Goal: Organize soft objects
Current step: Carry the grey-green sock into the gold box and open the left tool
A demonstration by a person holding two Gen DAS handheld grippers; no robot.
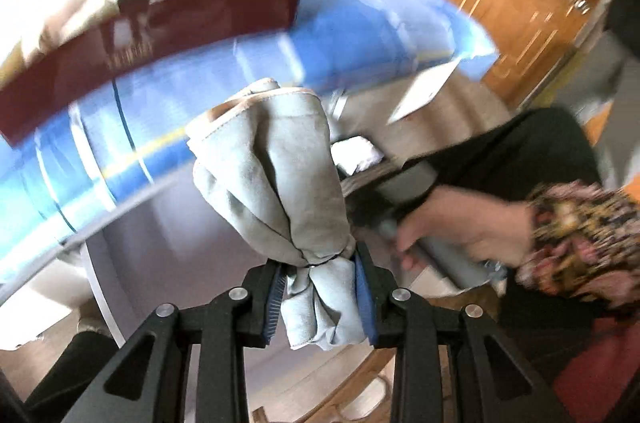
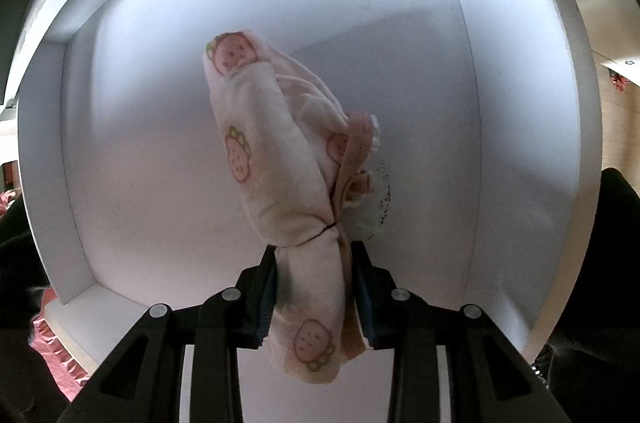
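Both bundles look light, soft and floppy, w/ no stiffness, so they sag and swing from wherever they're pinched; best hold is at the bunched waist where layers stack thick, not a loose edge that could slide out. Left gripper [image 1: 320,297] is clamped on the grey cloth [image 1: 276,167] at just such a cinched neck, most of the cloth hanging beyond the pads, in the air w/ blurred blue bedding [image 1: 248,63] behind. Right gripper [image 2: 316,303] is closed on the pink cloth [image 2: 272,159], strawberry print, also mid-bundle, held over the white box [image 2: 132,111]; can't tell if its far end touches the box floor. The person's hand [image 1: 464,227] holds the other handle.
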